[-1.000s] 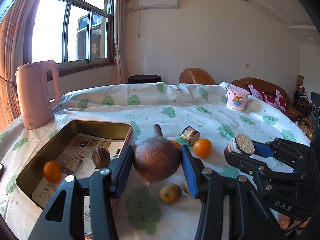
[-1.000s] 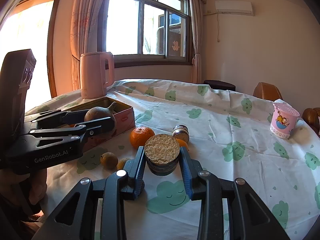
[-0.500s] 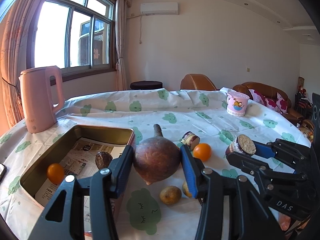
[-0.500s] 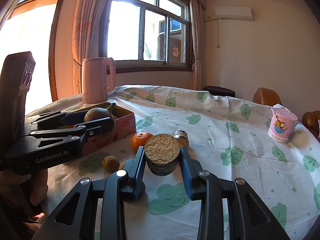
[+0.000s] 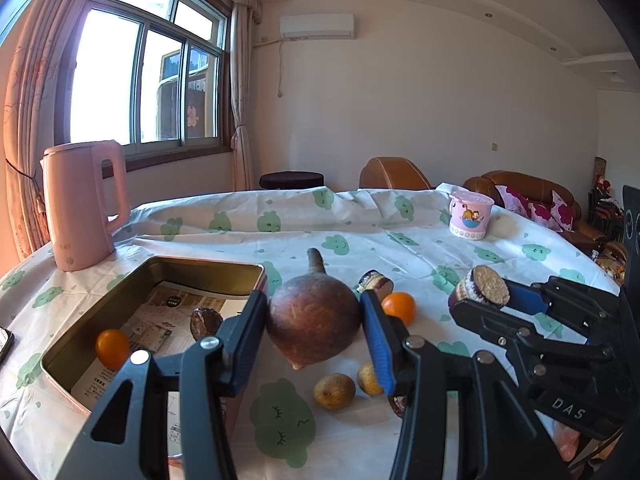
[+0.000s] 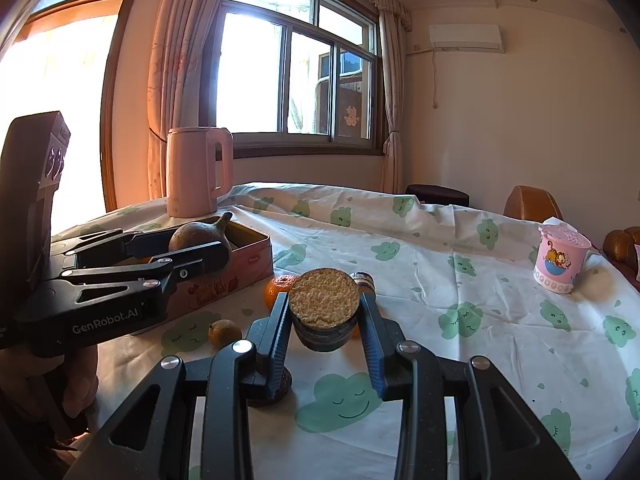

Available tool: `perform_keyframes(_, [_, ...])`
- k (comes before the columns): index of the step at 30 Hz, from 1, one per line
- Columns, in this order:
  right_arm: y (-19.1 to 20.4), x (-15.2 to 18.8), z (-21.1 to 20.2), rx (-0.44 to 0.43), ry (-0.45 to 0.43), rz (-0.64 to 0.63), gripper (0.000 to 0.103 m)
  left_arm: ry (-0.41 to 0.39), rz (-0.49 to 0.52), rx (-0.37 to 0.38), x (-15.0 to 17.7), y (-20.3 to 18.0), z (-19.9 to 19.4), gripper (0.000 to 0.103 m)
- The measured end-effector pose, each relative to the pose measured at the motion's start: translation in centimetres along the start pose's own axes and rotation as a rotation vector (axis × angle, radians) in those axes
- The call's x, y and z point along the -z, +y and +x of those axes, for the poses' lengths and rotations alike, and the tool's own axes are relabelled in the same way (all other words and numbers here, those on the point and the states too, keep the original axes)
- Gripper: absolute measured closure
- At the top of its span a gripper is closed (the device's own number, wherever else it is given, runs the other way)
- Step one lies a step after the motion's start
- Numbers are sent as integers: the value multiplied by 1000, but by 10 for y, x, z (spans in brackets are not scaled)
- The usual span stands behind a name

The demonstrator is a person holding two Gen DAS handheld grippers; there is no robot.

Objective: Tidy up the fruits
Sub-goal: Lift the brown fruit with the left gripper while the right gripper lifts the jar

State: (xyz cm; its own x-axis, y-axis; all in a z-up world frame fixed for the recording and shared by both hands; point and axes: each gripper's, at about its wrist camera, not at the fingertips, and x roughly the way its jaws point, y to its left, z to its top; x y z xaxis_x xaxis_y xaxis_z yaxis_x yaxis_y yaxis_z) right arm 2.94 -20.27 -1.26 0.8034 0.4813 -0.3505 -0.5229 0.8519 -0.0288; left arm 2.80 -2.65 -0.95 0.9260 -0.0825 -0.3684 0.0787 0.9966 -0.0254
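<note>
My left gripper [image 5: 314, 326] is shut on a large brown round fruit with a stem [image 5: 314, 320], held above the table beside the open metal tin [image 5: 160, 270]. The tin holds an orange [image 5: 112, 348] and a dark fruit [image 5: 205, 322]. My right gripper [image 6: 324, 320] is shut on a short dark sugarcane piece with a pale cut end [image 6: 324, 304]; it also shows in the left wrist view [image 5: 480, 286]. On the cloth lie an orange [image 5: 398, 307], another cane piece [image 5: 375, 281] and two small brown fruits [image 5: 334, 391].
A pink kettle [image 5: 80, 204] stands at the back left by the tin. A pink cup [image 5: 470, 216] stands at the far right. A phone edge [image 5: 4, 344] lies at the left. Chairs and a sofa stand behind the table.
Both grippers have risen and tilted up slightly with their loads still held. The objects on the table have not moved.
</note>
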Motion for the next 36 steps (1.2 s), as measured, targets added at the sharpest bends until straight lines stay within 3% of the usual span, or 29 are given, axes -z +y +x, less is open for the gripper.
perform_keyframes(36, [-6,1,-22,-15,-127,36,67,-105,11,-6,3,-7,-21,53])
